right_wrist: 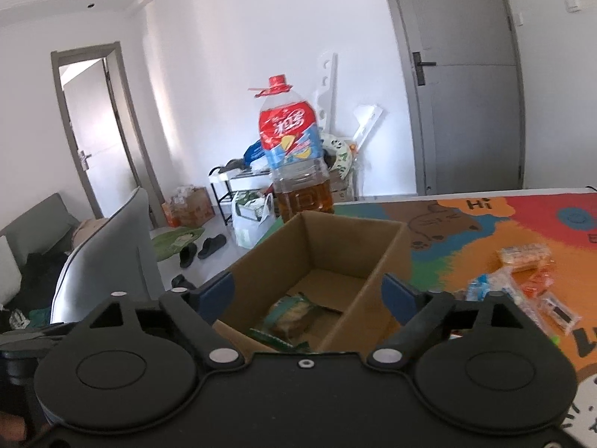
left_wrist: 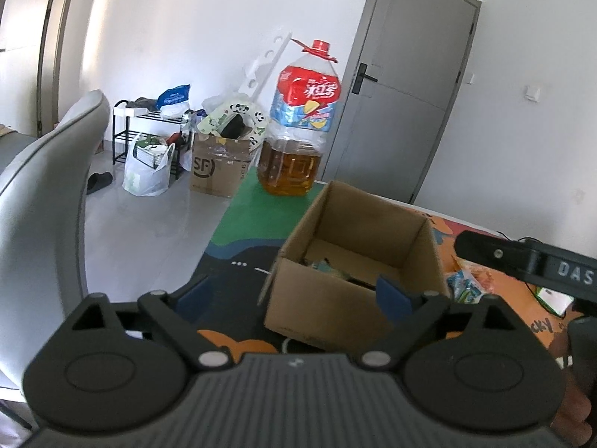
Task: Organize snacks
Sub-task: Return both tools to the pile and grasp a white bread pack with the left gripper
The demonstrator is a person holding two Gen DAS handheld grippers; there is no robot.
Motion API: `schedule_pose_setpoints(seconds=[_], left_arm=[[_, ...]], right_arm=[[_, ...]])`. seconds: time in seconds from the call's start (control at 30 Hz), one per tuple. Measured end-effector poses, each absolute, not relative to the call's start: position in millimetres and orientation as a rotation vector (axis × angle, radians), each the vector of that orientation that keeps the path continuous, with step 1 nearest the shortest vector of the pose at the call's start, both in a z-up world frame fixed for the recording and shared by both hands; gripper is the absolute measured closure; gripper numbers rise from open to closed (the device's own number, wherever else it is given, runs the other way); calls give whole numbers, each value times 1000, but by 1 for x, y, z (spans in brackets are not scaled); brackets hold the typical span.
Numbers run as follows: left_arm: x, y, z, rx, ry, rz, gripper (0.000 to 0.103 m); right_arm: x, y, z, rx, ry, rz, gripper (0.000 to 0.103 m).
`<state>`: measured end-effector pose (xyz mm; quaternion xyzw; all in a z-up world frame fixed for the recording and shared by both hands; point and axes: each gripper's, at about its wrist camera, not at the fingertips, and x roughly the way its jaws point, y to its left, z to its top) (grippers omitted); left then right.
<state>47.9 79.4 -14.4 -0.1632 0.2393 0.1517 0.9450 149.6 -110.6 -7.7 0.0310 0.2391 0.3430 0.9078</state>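
An open cardboard box (left_wrist: 335, 298) (right_wrist: 388, 257) stands on the colourful table mat. A green and tan snack packet (right_wrist: 293, 313) lies on its floor, with other wrappers (left_wrist: 328, 267) beside it. My right gripper (right_wrist: 308, 298) hangs over the box's near rim, open, with nothing between its blue pads. My left gripper (left_wrist: 294, 296) stands open at the box's near left corner, empty; its right pad overlaps the box front. Several loose snack packets (right_wrist: 522, 280) (left_wrist: 466, 283) lie on the mat to the right of the box.
A big oil bottle (left_wrist: 298, 127) (right_wrist: 294, 156) with a red cap stands behind the box near the table's far edge. A grey chair (left_wrist: 41, 201) (right_wrist: 108, 246) is on the left. The right gripper's black body (left_wrist: 530, 261) crosses the left wrist view's right side.
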Motion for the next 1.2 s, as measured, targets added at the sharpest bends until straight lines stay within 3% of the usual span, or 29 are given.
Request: schedule_pose_setpoints(seconds=[0.57, 1.2], left_arm=[[69, 4, -11, -288, 504, 146, 8], [98, -61, -23, -250, 549, -8, 9]], right_arm=[[148, -192, -13, 125, 480, 576, 7], [155, -267, -31, 195, 549, 452, 7]])
